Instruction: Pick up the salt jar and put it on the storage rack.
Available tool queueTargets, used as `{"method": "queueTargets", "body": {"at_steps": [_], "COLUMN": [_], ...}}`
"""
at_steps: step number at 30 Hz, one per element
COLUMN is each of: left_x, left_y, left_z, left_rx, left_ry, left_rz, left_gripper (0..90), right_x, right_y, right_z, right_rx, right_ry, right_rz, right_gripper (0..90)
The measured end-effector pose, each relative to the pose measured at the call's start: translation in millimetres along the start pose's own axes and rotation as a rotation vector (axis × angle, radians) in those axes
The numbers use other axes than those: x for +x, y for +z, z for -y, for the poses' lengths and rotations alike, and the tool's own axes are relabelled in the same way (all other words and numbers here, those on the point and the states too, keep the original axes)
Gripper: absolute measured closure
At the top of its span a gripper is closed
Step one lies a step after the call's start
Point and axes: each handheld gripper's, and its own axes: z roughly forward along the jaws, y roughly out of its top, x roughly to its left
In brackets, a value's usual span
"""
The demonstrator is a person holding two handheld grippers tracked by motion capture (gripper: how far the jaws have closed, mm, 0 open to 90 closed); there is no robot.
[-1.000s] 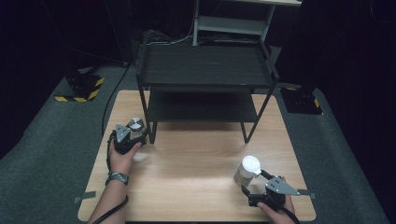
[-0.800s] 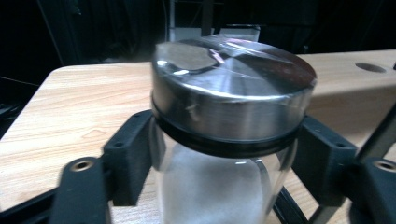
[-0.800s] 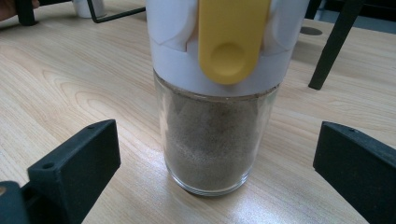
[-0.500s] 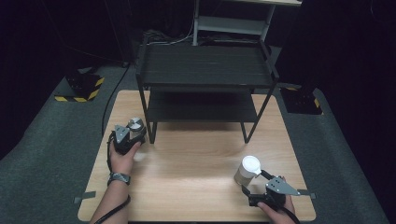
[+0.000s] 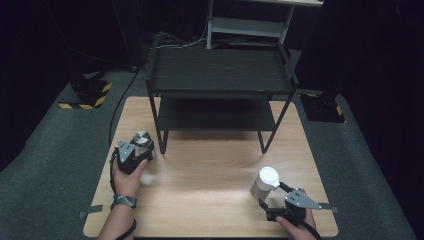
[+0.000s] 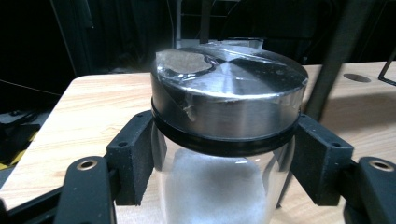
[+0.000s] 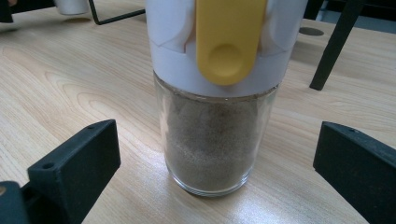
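The left gripper (image 6: 224, 154) has just been closing and is now clamping the steel-lidded jar (image 6: 227, 100), left of centre in the high view beside the rack (image 5: 220, 75) leg, ready for lifting. The right gripper (image 7: 215, 177) is standing open around the yellow-capped shaker (image 7: 217, 135), lower right.
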Motion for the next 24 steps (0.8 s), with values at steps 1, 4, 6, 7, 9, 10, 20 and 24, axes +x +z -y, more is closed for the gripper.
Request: {"method": "queueTargets", "body": {"at_steps": [1, 4, 6, 7, 9, 10, 20, 24], "left_x": [-1.3, -6.7, -12.0, -14.6, -18.9, -20.3, -45.9, -54.9], "left_y": [-3.1, -10.4, -17.8, -21.2, -28.3, -31.0, -60.4, -67.3], "left_z": [0.1, -0.7, -1.0, -0.9, -0.9, -1.2, -3.6, -4.5], "left_rx": [-0.001, 0.006, 0.009, 0.007, 0.001, -0.001, -0.025, -0.036], "left_ry": [-0.001, 0.005, 0.015, 0.018, 0.019, 0.019, 0.002, 0.009], "left_rz": [0.003, 0.004, 0.005, 0.007, 0.017, 0.021, 0.07, 0.103], "left_gripper": [30.7, 30.7, 30.7, 30.7, 30.7, 30.7, 30.7, 30.7], "right_x": [0.1, 0.2, -0.4, -0.8, -1.8, -2.0, -2.4, -2.5], "right_y": [0.0, -0.2, -0.7, -1.0, -1.0, -1.0, -1.3, -1.2], "right_z": [0.1, 0.1, 0.8, 1.0, 1.2, 1.1, 1.5, 1.3], "right_rx": [0.0, 0.0, -0.003, -0.004, -0.005, -0.005, -0.007, -0.005], "right_ry": [-0.001, -0.005, -0.007, -0.005, 0.0, 0.0, -0.003, 0.0], "right_rz": [0.0, 0.0, -0.002, -0.003, -0.005, -0.007, -0.004, -0.002], "right_gripper": [0.2, 0.2, 0.2, 0.2, 0.2, 0.2, 0.2, 0.2]}}
